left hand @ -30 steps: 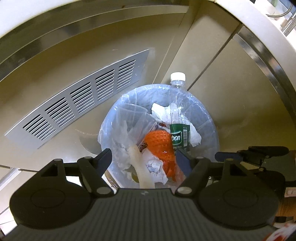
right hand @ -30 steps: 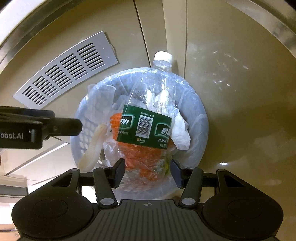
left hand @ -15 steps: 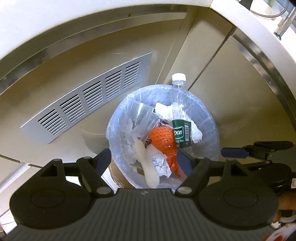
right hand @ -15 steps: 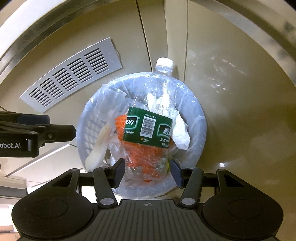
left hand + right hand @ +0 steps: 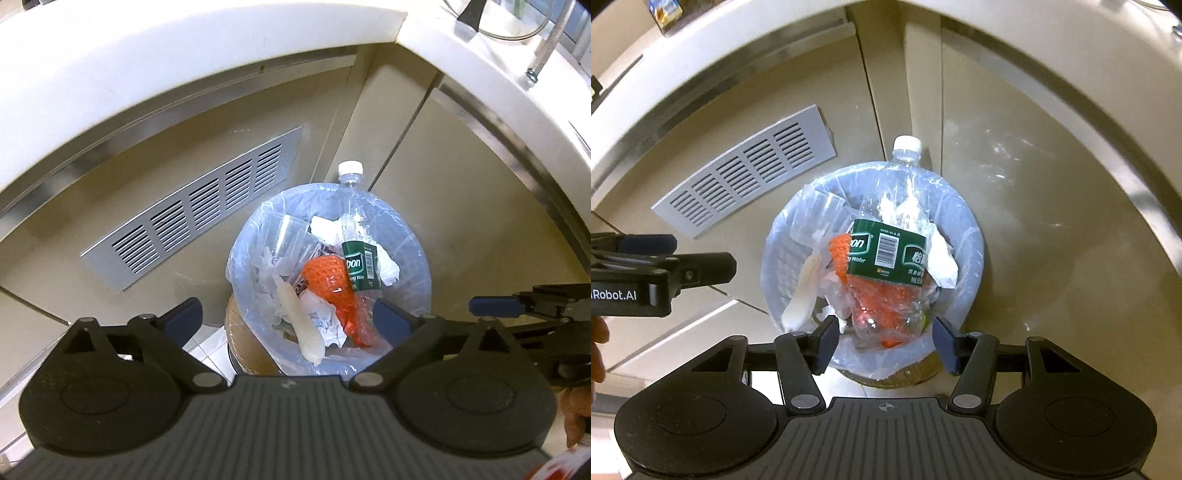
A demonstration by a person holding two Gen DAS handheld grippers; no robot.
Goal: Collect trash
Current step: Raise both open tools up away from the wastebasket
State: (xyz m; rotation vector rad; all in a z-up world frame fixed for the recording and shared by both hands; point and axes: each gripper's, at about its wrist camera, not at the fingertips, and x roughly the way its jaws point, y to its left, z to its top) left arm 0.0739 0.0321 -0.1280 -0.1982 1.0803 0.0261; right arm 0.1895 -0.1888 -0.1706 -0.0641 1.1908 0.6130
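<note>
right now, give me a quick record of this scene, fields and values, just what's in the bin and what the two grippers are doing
bin: round waste bin lined with a clear bag, on the floor by a vent grille
bottle: clear plastic bottle, green label, white cap past the rim
other trash: orange foam net, crumpled tissue, clear plastic cup
left gripper: above the bin, jaws opening, nothing between them
right gripper: above the bin, jaws opening, holding nothing

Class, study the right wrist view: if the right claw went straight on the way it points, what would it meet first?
Most likely the clear plastic bottle with the green label, lying on top of the trash in the lined bin. The right claw, jaws opening with nothing between them, hangs above it; depth is uncertain.
</note>
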